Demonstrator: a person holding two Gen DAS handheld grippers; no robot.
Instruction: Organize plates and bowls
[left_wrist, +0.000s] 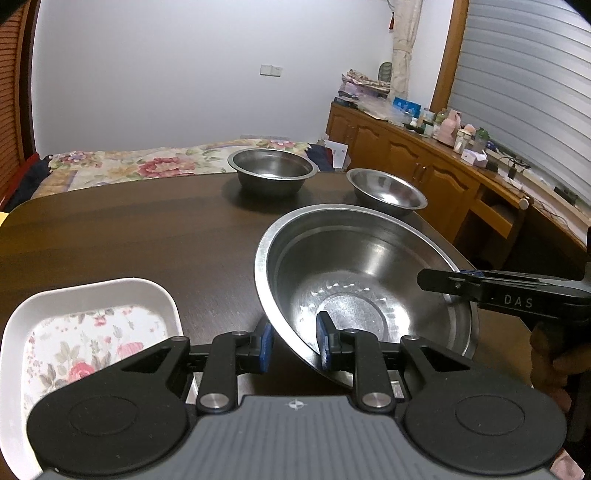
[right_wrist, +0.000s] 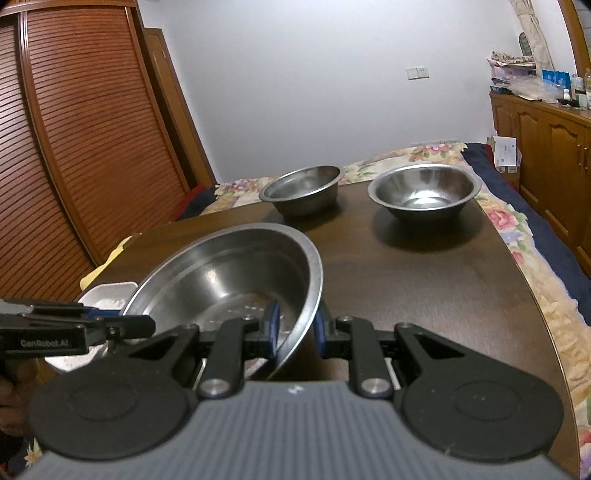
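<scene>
Large steel bowl (left_wrist: 365, 291): held tilted above the dark wooden bench (left_wrist: 129, 229), gripped at opposite sides of its rim by both tools; its inside is bare metal.

Left hand-held gripper (left_wrist: 293, 341): clenched on the large steel bowl's near rim, one blue pad (left_wrist: 322, 332) inside the bowl and the other outside it, under the wall.

Right hand-held gripper (right_wrist: 295, 330): likewise grasping the large steel bowl, its blue pads (right_wrist: 273, 325) pinching the rim from inside and outside. In the left wrist view it reaches in from the right edge, lettered "DAS".

Flat-bottomed steel bowl (left_wrist: 272, 170): upright at the far edge of the bench, well apart from the held bowl.

Rounded steel bowl (left_wrist: 386, 192): upright near the far right corner of the bench, beside the flat-bottomed one but not touching it.

White dish (left_wrist: 85, 332): rectangular with rounded corners and a floral base, resting on the near left of the bench, just beside the left tool and apart from the large bowl.

Setting: a bed (right_wrist: 517, 236) with a flowered cover lies behind and beside the bench; a wooden sideboard (left_wrist: 424, 162) crowded with bottles and boxes lines the right wall, and a slatted wooden wardrobe (right_wrist: 74, 129) stands to the left.
</scene>
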